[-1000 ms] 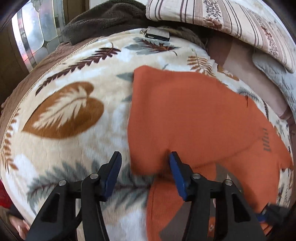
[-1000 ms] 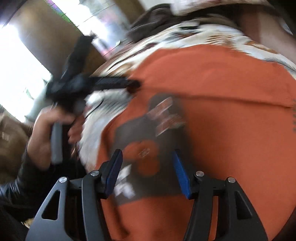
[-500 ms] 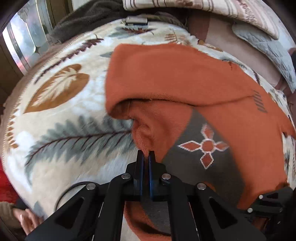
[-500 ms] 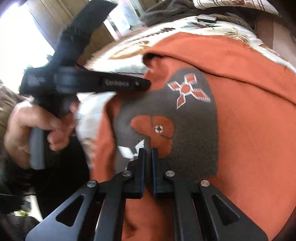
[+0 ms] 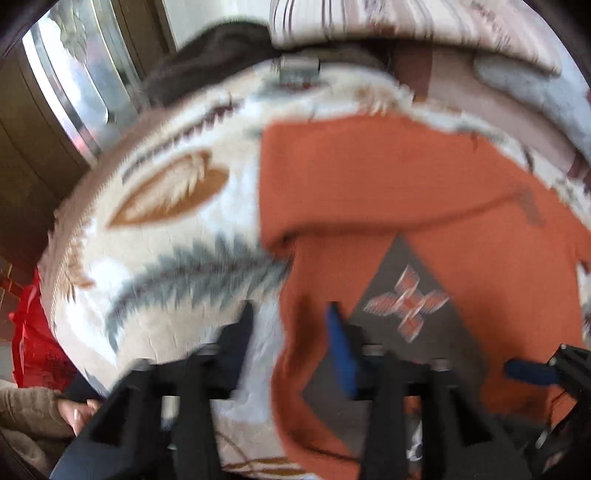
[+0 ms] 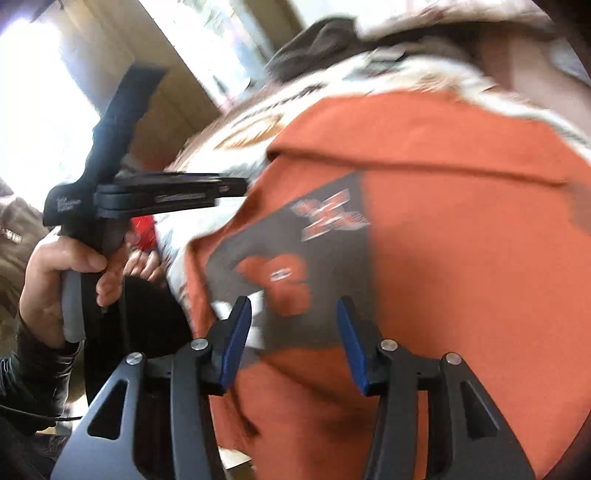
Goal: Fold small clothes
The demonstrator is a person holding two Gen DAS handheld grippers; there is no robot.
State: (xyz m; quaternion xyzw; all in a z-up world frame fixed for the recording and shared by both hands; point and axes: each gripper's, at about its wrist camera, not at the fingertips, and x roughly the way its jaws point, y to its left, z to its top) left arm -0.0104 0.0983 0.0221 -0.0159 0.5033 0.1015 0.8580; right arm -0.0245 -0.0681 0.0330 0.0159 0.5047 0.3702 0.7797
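Observation:
An orange knit garment (image 5: 388, 192) with a grey patterned panel (image 5: 402, 306) lies on a leaf-print blanket (image 5: 173, 280), its far part folded over toward me. My left gripper (image 5: 291, 325) is open, its jaws either side of the garment's near left edge. My right gripper (image 6: 291, 325) is open over the grey panel (image 6: 295, 258) of the garment (image 6: 461, 258). The left gripper (image 6: 225, 186) shows from the side in the right wrist view, held by a hand. The right gripper's blue tip (image 5: 528, 371) shows low right in the left wrist view. Both views are motion-blurred.
A striped pillow (image 5: 388, 22) and a dark fleece (image 5: 221, 48) lie at the far end of the bed. A small metal object (image 5: 299, 72) rests on the blanket's far edge. A window (image 5: 74, 74) is at left. A red item (image 5: 33, 343) sits below the bed's left edge.
Both grippers were shut on the garment's near edge half a second ago; both have opened and let it go. The views have pulled back slightly.

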